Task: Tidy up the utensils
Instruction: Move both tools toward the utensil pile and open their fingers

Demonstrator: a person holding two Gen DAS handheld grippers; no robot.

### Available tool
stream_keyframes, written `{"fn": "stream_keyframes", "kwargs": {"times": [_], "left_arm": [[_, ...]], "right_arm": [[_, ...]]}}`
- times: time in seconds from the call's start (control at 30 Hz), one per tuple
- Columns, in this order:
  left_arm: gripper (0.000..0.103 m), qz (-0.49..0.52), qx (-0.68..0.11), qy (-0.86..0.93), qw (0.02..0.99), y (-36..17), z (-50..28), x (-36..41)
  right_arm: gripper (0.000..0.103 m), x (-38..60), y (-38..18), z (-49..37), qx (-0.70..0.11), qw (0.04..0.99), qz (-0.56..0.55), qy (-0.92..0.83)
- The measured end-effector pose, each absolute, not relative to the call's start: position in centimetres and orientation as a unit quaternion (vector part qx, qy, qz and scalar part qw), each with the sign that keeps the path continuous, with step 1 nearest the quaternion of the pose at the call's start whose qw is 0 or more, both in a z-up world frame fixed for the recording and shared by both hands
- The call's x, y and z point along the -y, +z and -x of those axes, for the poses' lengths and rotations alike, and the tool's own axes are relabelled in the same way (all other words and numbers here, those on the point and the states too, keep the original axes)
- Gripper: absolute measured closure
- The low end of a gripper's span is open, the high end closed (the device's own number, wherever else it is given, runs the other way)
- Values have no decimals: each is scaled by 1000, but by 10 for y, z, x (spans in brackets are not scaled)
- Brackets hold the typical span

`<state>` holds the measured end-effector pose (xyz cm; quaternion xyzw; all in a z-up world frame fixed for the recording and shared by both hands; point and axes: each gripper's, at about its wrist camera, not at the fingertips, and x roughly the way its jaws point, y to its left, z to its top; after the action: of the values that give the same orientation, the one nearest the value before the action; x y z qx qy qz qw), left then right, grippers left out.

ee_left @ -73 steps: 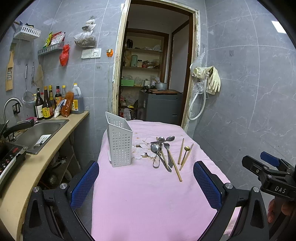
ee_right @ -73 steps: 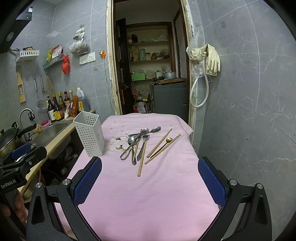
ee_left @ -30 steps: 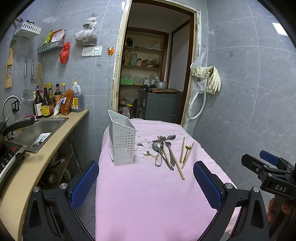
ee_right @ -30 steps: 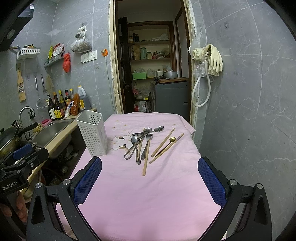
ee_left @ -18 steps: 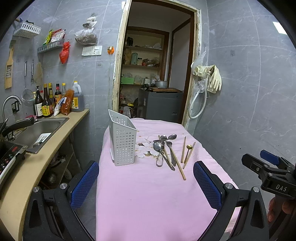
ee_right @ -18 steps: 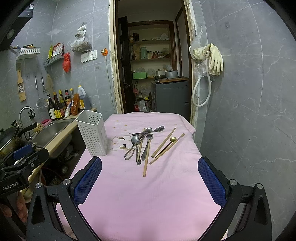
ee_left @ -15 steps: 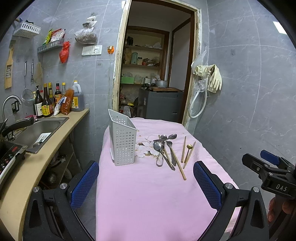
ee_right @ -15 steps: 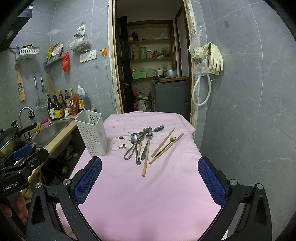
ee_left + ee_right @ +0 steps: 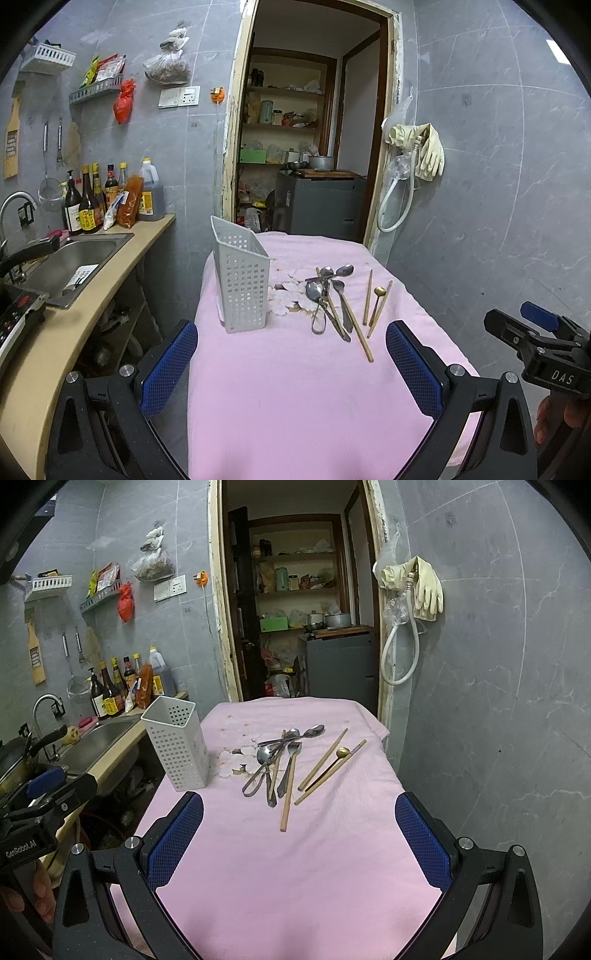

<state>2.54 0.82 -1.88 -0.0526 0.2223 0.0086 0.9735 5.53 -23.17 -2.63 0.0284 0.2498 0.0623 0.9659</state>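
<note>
Both grippers, left [image 9: 291, 369] and right [image 9: 299, 838], are held with fingers spread wide and empty above the pink counter [image 9: 295, 398]. The utensils [image 9: 340, 302] are piled just right of the upright holder [image 9: 242, 284].

Both views are evenly but rather dimly lit, with a cool grey-violet cast over the tiled walls [image 9: 480, 184]. A bright patch at the upper right edge of the left wrist view suggests a ceiling light [image 9: 554, 46]. The pantry doorway [image 9: 295, 609] is lit from inside, a little warmer. Shadows on the pink cloth [image 9: 295, 867] are soft and faint. Fisheye distortion bends the wall lines and the counter [image 9: 55, 350] strongly, and black vignetting fills the corners. The centre is sharp; far shelves look slightly soft and noisy.
</note>
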Motion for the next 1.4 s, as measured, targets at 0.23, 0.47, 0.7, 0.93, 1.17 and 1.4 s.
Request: {"fn": "stream_keyframes", "kwargs": {"times": [0.23, 0.47, 0.7, 0.93, 1.17, 1.4], "left_arm": [[0, 37, -213, -9, 976, -10, -59, -7], [0, 30, -184, -43, 981, 0, -110, -7], [0, 30, -158, -64, 985, 13, -162, 0], [0, 41, -172, -76, 981, 12, -216, 13], [0, 51, -211, -79, 973, -3, -274, 29], [7, 74, -264, -60, 960, -35, -337, 41]], "right_arm": [[1, 240, -22, -84, -243, 968, -45, 39], [1, 249, -14, -129, -231, 972, -43, 25], [1, 258, 5, -174, -210, 977, -31, 9], [1, 275, 2, -227, -215, 976, -42, 18], [1, 290, -22, -290, -238, 969, -40, 49], [2, 299, -60, -358, -275, 956, -57, 85]]}}
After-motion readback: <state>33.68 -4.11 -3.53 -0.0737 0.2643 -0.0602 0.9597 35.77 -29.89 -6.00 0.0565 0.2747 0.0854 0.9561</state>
